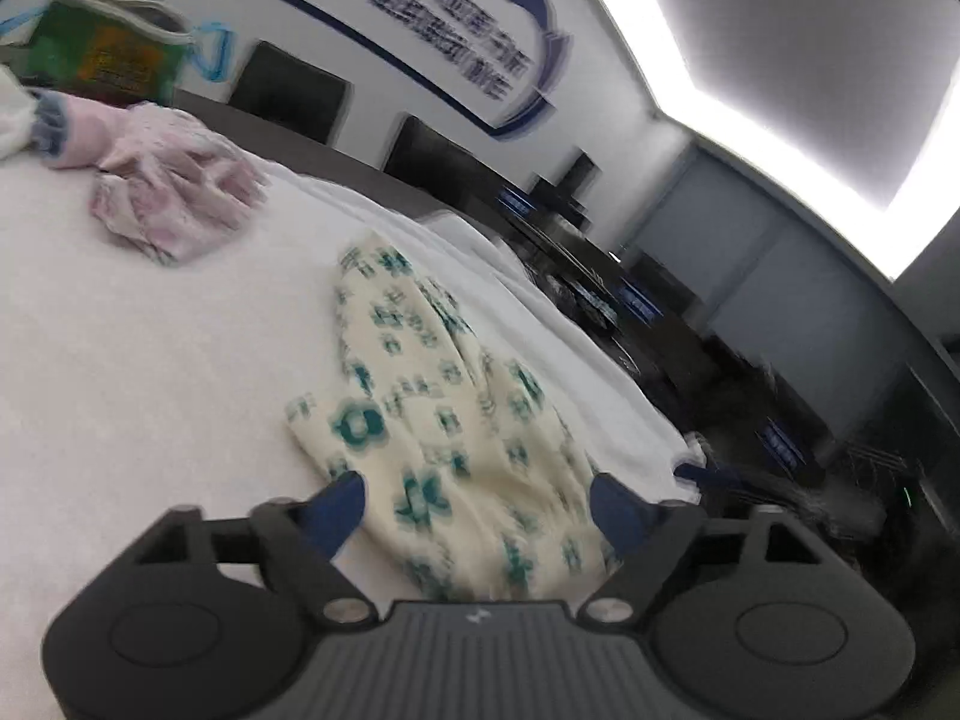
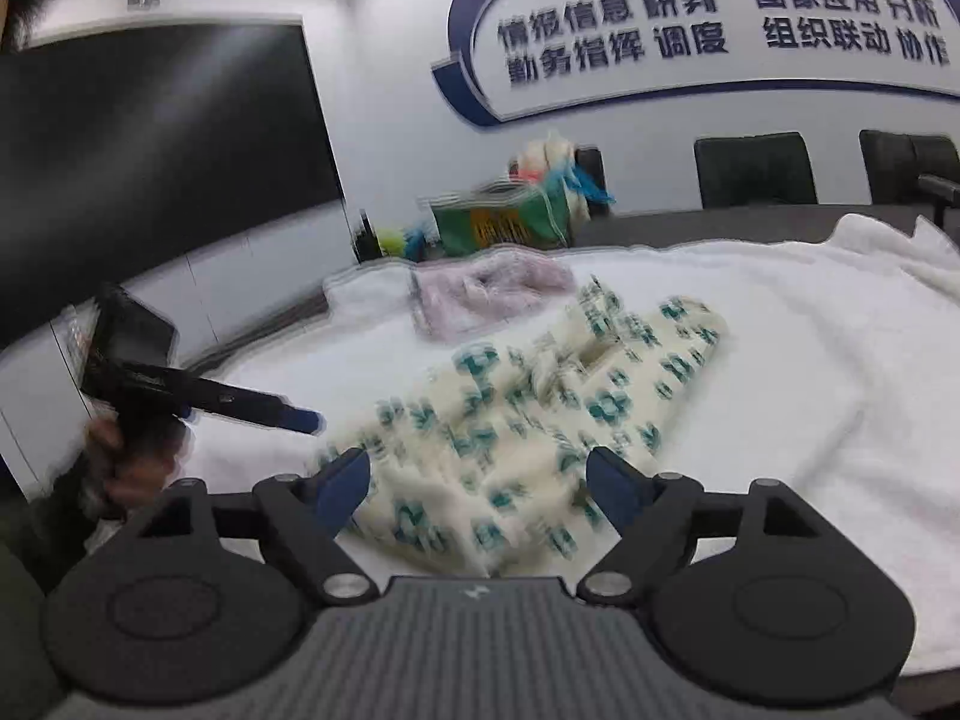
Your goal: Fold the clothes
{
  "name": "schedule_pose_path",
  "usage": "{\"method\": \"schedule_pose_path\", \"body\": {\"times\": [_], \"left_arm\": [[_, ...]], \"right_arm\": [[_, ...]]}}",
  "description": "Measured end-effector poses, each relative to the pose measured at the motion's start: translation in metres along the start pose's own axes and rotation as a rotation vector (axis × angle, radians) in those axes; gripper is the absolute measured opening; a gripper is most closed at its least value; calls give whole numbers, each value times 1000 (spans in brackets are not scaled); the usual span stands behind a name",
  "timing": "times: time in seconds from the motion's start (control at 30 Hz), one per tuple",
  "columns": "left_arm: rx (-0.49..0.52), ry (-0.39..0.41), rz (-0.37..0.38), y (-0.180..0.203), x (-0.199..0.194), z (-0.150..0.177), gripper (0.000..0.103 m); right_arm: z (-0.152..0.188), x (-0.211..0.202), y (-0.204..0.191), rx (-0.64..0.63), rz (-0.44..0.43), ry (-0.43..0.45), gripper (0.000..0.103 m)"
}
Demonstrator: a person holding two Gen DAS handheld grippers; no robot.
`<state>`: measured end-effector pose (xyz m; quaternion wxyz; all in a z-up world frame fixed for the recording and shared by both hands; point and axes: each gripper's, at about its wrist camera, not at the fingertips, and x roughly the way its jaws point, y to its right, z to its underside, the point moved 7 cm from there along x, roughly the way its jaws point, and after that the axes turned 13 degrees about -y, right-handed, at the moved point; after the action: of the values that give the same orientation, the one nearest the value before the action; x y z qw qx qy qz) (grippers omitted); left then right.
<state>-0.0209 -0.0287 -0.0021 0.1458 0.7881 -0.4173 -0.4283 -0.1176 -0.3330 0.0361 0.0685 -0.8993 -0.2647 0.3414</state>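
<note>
Currently: floral garment (image 2: 528,414) lies rumpled on the white cover (image 2: 810,360), near the pink garment (image 2: 486,294). Left gripper (image 1: 477,507) and right gripper (image 2: 480,483) both spread, empty, hovering over it. Step, likely: approach; next, pinch an edge.

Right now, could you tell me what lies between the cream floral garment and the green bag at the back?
In the right wrist view, the crumpled pink garment lies between the cream floral garment and the green bag, on the white cover.

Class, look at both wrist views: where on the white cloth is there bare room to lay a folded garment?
Bare white cloth lies right of the floral garment and in front of the pink garment. Crowded at the back by the green bag.
</note>
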Motion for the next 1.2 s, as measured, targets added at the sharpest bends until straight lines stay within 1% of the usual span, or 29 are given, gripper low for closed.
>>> {"method": "schedule_pose_path", "body": {"times": [0.03,0.07,0.1,0.13,0.17,0.2,0.23,0.3,0.33,0.4,0.43,0.5,0.53,0.57,0.6,0.63,0.67,0.7,0.73,0.77,0.8,0.87,0.93,1.0,1.07,1.1,1.13,1.17,1.2], "left_arm": [[-30,-33,-17,-2,12,-6,78],[-39,-65,-37,-2,24,-8,74],[-39,-100,-60,-4,36,-8,64],[-48,-128,-83,-6,47,-8,40],[-70,-126,-94,-8,50,-7,23],[-74,-99,-79,-6,48,-8,0],[-68,-69,-60,-3,44,-9,4],[1,6,-4,17,27,-12,3],[29,31,26,26,21,-15,3],[47,15,91,36,27,-22,3],[47,-2,114,38,33,-24,3],[1,-81,105,20,63,-22,2],[-22,-121,101,12,76,-20,2],[-48,-161,96,5,86,-15,2],[-70,-185,96,1,91,-11,4],[-80,-169,110,0,86,-12,8],[-85,-152,124,-1,80,-12,14],[-80,-136,140,0,70,-13,37],[-63,-118,150,1,59,-13,67],[-13,-96,140,5,48,-10,79],[37,-74,130,9,36,-8,86],[134,-36,109,17,15,-3,86],[205,-36,82,26,9,10,85],[275,-36,52,35,5,22,85],[328,-48,1,41,14,31,81],[358,-65,-28,44,22,34,72],[389,-85,-60,45,28,36,60],[420,-105,-92,46,34,38,54],[443,-122,-114,46,38,40,39]], "right_arm": [[-4,9,3,44,-10,-1,80],[-6,21,8,90,-8,-17,75],[-4,36,14,139,12,-54,59],[-2,49,20,183,20,-87,51],[3,58,24,216,7,-105,34],[7,63,26,237,-8,-107,22],[10,63,25,238,-11,-99,19],[8,51,15,189,-8,-52,16],[6,44,9,164,-18,-23,15],[-2,42,2,150,-50,13,14],[-4,46,4,156,-44,12,14],[-7,57,10,172,-23,-3,14],[-4,67,15,189,4,-33,15],[-2,76,19,197,31,-60,17],[1,83,20,192,57,-81,26],[4,87,21,185,80,-91,33],[6,86,21,174,96,-83,38],[5,82,20,162,106,-71,43],[5,77,20,149,114,-54,45],[4,68,20,134,121,-33,47],[3,59,20,117,131,-8,48],[-2,39,18,70,151,41,48],[-8,21,14,29,160,85,49],[-13,18,9,38,120,93,49],[-16,27,1,34,75,82,48],[-17,36,-3,23,64,68,48],[-18,45,-7,9,58,54,47],[-19,54,-12,-6,55,43,44],[-20,62,-15,-18,50,31,38]]}}
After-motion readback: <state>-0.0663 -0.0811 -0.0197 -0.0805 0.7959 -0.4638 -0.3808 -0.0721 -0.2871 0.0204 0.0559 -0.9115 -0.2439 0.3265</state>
